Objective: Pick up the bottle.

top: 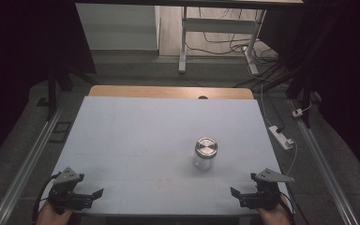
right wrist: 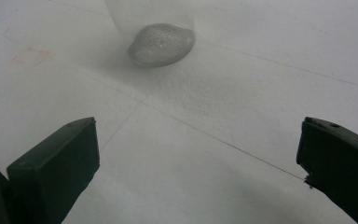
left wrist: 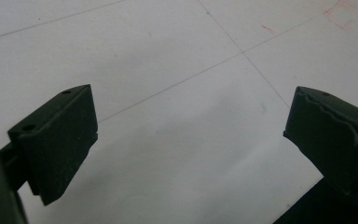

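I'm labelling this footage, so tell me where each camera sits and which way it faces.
High view: above the near edge, looking forward and down on the table and jar; both hands with open tools.
Left gripper view: on the left tool, facing bare tabletop.
Right gripper view: on the right tool, facing the jar's base.
High and right gripper views share the jar.

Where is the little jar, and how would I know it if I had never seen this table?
Find the big white table in the middle of the dark room. The jar stands upright on it, right of the middle, nearer the right gripper than the left gripper. It is clear glass with a round shiny metal lid.
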Motion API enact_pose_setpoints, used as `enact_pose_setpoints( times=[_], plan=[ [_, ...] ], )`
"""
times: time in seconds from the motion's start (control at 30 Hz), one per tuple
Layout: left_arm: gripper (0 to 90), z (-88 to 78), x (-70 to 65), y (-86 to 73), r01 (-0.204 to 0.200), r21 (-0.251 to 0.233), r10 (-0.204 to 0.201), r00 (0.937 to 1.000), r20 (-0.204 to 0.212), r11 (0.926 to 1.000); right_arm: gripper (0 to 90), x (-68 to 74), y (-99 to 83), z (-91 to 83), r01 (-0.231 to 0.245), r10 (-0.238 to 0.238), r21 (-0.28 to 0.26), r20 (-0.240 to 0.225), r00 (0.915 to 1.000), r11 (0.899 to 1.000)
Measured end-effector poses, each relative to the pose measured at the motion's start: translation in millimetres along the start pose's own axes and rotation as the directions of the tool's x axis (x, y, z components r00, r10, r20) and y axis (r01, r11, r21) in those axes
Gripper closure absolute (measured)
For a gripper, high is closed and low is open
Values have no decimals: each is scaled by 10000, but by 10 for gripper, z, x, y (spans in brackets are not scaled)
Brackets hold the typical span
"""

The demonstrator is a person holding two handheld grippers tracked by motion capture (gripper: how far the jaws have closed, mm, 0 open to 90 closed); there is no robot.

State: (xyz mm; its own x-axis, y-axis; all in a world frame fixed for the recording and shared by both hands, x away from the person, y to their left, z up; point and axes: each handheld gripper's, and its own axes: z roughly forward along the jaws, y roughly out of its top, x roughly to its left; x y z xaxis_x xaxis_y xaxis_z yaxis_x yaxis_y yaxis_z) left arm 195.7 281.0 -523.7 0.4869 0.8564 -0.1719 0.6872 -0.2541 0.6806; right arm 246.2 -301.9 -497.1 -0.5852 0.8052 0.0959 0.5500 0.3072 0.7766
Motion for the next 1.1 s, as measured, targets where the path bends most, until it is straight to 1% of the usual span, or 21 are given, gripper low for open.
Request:
enact_pose_setpoints(
  times=[0.1,0.2,0.23,0.43,0.53,0.67,0.73,0.83,0.97,1.1],
  plan=[
    [31,-1,9,0,58,13,-58,10000,35,10000,0,21,16,-8,-40,36,-186,-207,9998,9998],
    [31,-2,11,-1,71,-2,-71,10000,55,10000,0,45,41,-20,80,-87,-318,-217,9997,9995],
    [31,-2,12,-1,75,-5,-75,10000,66,10000,0,61,60,-20,160,-173,-393,-332,9993,9991],
    [31,-1,17,-1,113,-7,-113,9999,107,9999,0,86,77,3,262,-277,-275,-568,9980,9993],
    [31,0,19,-1,120,-2,-120,9998,135,9999,0,88,83,8,243,-261,-286,-633,9977,9993],
    [32,0,22,-1,135,9,-135,9998,172,9999,0,98,100,21,334,-357,-344,-700,9969,9989],
    [32,-1,24,-1,142,-8,-142,9997,194,9999,0,114,114,32,446,-478,-406,-802,9956,9982],
    [31,-3,27,-2,156,-22,-156,9996,225,9999,0,134,136,40,628,-666,-486,-814,9945,9968],
    [31,-4,29,-4,150,-49,-149,9996,252,9999,0,153,170,55,771,-826,-630,-902,9925,9950],
    [31,-6,31,-4,167,-53,-165,9995,260,9998,0,177,195,76,901,-962,-664,-967,9907,9937]
  ],
)
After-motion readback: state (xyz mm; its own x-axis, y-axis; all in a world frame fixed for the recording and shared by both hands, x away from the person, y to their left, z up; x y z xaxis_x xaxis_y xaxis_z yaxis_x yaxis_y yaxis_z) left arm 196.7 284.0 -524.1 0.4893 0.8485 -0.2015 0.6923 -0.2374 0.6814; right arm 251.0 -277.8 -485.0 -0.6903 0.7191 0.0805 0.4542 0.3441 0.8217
